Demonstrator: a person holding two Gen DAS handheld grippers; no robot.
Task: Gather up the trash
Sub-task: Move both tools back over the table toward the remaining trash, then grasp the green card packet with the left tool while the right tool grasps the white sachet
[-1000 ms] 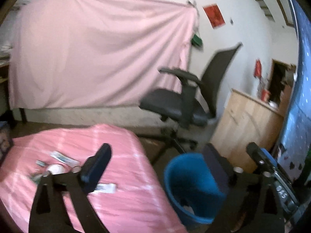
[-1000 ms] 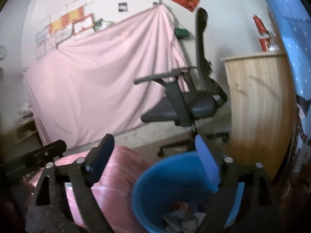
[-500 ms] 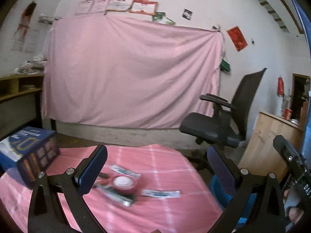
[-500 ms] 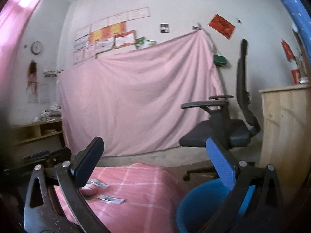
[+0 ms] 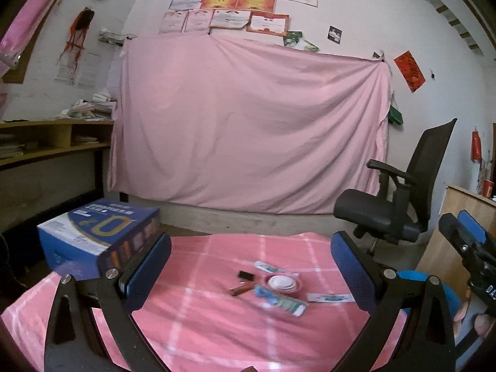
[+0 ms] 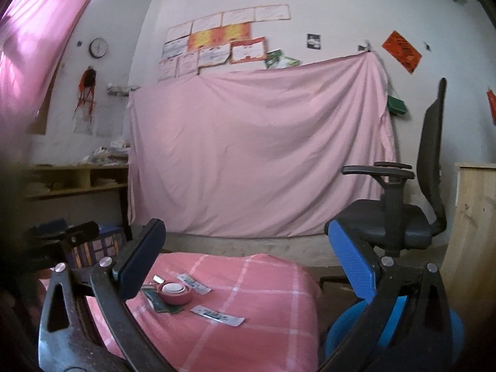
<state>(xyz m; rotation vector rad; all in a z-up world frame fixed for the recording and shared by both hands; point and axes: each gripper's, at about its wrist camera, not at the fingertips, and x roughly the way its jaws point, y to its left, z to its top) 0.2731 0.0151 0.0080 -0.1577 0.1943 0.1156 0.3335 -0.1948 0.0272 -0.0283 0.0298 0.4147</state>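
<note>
On the table (image 5: 198, 319), which is covered by a pink checked cloth, the trash lies in a loose cluster toward the right half of the surface. My left gripper (image 5: 248, 266) is held above the near edge of the table with its two padded fingers (image 5: 145, 266) spread wide apart and nothing between them. My right gripper (image 6: 245, 266) is likewise spread wide and empty; it is positioned over the right end of the table. The cluster consists of a small round pink container (image 5: 283, 282) with a white top, a green-and-white wrapper (image 5: 282, 300) touching its near side, a white printed strip (image 5: 330, 297) just to the right, a second white sachet (image 5: 268, 267) behind the container, a small black square (image 5: 245, 276) and a thin reddish stick (image 5: 241, 290) to its left. The right wrist view shows the same container (image 6: 173, 291) and the white printed strip (image 6: 217, 311) lying nearer the table's front. A blue bin (image 6: 393, 331) stands on the floor beside the right end of the table, partly hidden behind my right gripper's blue finger (image 6: 350, 263). A blue carton (image 5: 96, 238) sits on the left rear corner of the table. A black office chair (image 5: 396, 204) stands beyond the bin, in front of a pink sheet (image 5: 248, 130) hung on the wall.
</note>
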